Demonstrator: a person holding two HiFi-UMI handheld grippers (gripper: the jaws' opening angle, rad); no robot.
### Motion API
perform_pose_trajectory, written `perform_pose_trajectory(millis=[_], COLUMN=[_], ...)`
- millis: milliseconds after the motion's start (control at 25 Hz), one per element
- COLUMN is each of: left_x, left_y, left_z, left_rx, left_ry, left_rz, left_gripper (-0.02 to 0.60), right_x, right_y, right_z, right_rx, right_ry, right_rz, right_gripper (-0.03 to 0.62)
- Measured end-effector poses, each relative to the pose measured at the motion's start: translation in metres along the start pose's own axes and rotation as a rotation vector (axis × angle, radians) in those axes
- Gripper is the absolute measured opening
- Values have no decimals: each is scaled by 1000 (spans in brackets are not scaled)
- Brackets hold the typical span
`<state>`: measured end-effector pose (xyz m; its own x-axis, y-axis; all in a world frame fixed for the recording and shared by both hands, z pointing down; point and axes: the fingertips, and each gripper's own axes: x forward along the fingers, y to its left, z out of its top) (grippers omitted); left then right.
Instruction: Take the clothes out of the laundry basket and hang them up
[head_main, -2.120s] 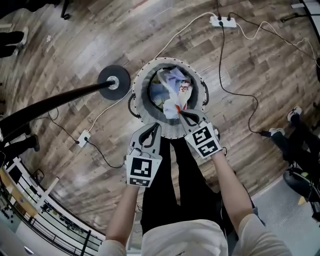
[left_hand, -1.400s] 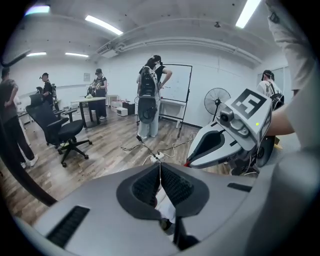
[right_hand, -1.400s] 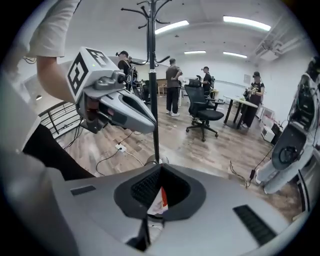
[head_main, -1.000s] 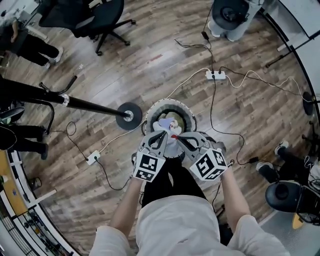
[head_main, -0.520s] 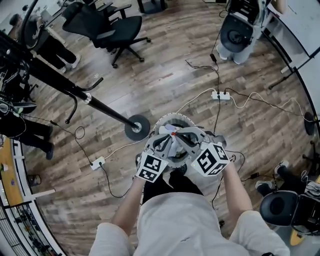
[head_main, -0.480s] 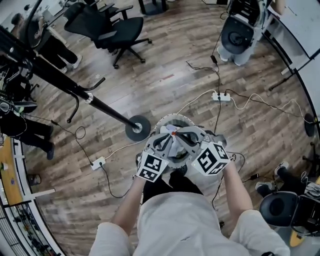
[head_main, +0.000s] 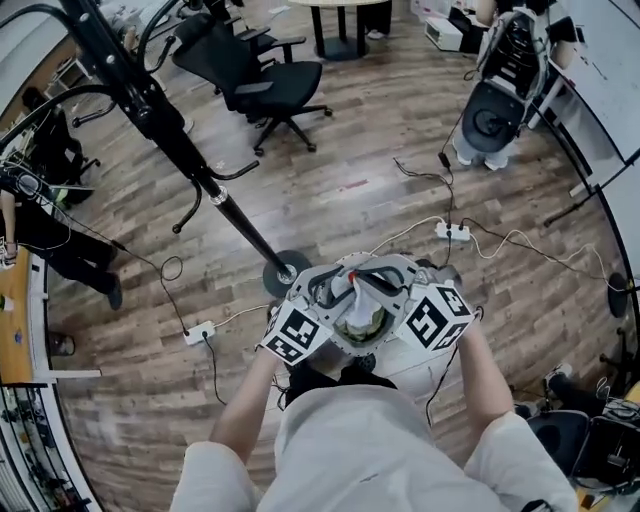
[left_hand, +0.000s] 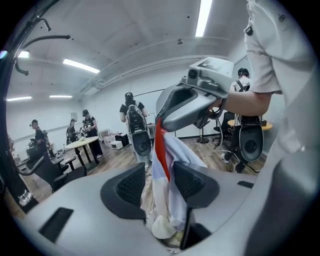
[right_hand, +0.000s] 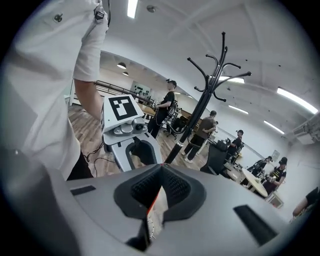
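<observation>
- One black metal coat stand (head_main: 180, 150), far left.
- Left gripper (head_main: 322, 288): fingers (left_hand: 131, 187) have just been opening wide; pale red-edged cloth (head_main: 355, 300) hangs loose between them, above the round white laundry basket (head_main: 354, 352).
- Right gripper (head_main: 388, 280): fingers (right_hand: 172, 187) shut on one thin edge; it could slip out and fall.

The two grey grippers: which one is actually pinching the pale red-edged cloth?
The right gripper, jaws shut on the pale red-edged cloth; the left gripper has just been opening its jaws, cloth loose between them.

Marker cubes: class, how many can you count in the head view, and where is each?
2. One marker cube sits on the left claw; the other sits on the right claw. None appears hidden.
</observation>
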<state>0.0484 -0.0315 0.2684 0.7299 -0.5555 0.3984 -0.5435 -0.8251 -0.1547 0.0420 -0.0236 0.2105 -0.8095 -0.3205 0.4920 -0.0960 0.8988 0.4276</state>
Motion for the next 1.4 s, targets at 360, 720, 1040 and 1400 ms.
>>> perform_pose_trajectory(millis=[360, 720, 1040, 1400], left_x=[-55, -134, -193, -230], left_y=[37, 85, 127, 156], left_z=[28, 26, 15, 24], left_rx=[103, 120, 159, 246], left_ry=[-46, -47, -40, -81], left_rz=[71, 178, 295, 378], left_gripper=[123, 54, 41, 37], right_x=[15, 55, 94, 125], right_y=[-13, -21, -15, -16], right_z=[67, 128, 162, 188], right_rx=[-110, -166, -185, -139], right_ry=[-64, -104, -123, -161], right_rz=[19, 18, 25, -11], right_gripper=[5, 5, 5, 8])
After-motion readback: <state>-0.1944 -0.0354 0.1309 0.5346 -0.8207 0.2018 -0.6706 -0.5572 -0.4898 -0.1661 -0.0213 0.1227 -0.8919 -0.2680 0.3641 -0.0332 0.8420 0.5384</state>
